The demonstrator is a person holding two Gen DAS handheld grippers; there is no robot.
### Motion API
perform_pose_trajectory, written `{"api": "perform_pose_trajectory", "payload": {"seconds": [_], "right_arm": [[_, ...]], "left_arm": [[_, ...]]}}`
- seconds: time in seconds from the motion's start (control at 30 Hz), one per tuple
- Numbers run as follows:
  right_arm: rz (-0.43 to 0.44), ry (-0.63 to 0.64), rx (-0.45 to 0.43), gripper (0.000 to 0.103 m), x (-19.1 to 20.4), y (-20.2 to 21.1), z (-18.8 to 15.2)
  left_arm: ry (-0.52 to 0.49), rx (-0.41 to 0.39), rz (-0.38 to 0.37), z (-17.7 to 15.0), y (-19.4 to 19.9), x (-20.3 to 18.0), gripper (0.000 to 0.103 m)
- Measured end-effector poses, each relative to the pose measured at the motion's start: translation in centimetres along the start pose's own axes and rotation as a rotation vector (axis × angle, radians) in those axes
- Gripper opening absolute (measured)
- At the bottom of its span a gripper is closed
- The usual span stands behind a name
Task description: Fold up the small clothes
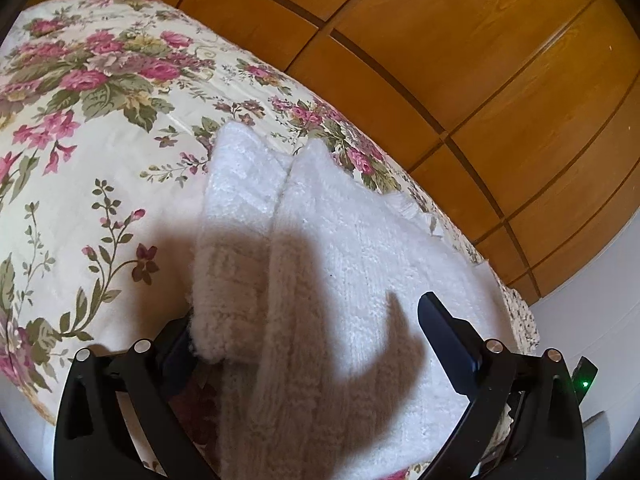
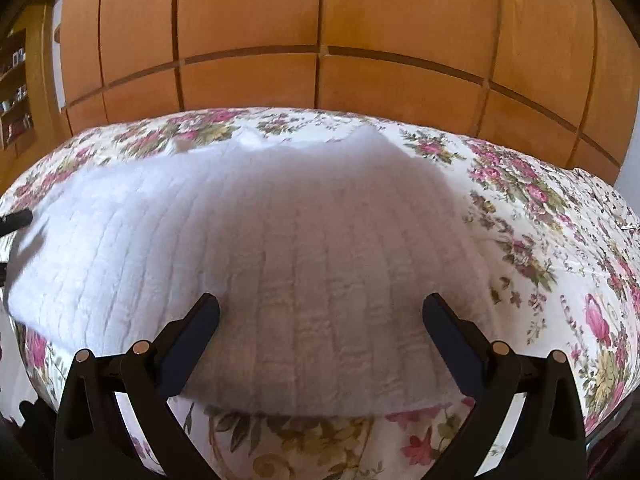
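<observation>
My left tool [image 1: 320,344] stands spread wide, released, with a folded edge of the white knitted garment [image 1: 352,240] lying between its fingers; the left finger is partly hidden behind a fluffy roll of the knit, and I cannot tell whether it touches. My right tool [image 2: 320,320] is also spread wide, gripping nothing, its fingers above the garment's near edge. The garment lies flat on the bed's floral bedspread [image 2: 540,208], in front of a wooden wardrobe [image 2: 320,40].

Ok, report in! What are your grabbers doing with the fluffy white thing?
Left gripper open, straddling the folded white knit garment. Right gripper open above it, holding nothing. Garment flat on floral bedspread. Nothing in the way.
</observation>
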State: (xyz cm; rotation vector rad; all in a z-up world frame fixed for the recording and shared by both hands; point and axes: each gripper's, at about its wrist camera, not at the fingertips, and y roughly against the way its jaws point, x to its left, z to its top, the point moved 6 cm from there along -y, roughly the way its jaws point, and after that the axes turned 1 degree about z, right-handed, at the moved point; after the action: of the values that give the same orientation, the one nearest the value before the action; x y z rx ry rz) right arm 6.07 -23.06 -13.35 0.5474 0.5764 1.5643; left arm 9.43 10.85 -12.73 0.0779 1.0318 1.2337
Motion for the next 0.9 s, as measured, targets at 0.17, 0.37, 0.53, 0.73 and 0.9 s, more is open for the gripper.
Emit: {"api": "perform_pose_trajectory", "payload": {"seconds": [0.17, 0.37, 0.53, 0.73, 0.9], "right_arm": [[-0.040, 0.038, 0.000, 0.101, 0.5, -1.2, -1.1], [-0.040, 0.021, -0.019, 0.101, 0.4, -1.3, -1.4], [-0.041, 0.016, -0.017, 0.101, 0.4, -1.3, -1.4], [-0.041, 0.011, -0.012, 0.101, 0.3, -1.3, -1.3], [-0.041, 0.010, -0.011, 0.101, 0.3, -1.4, -1.2]], "left_arm": [[-0.035, -0.019, -0.005, 0.0, -0.4, 0.0, 0.098], [0.027, -0.049, -0.008, 0.5, -0.2, 1.2, 0.076], [0.107, -0.045, -0.033, 1.2, -0.3, 2.3, 0.056], [0.108, -0.003, -0.030, 1.8, -0.6, 1.6, 0.024], [0.051, -0.047, -0.067, 3.6, 1.0, -1.5, 0.022]]}}
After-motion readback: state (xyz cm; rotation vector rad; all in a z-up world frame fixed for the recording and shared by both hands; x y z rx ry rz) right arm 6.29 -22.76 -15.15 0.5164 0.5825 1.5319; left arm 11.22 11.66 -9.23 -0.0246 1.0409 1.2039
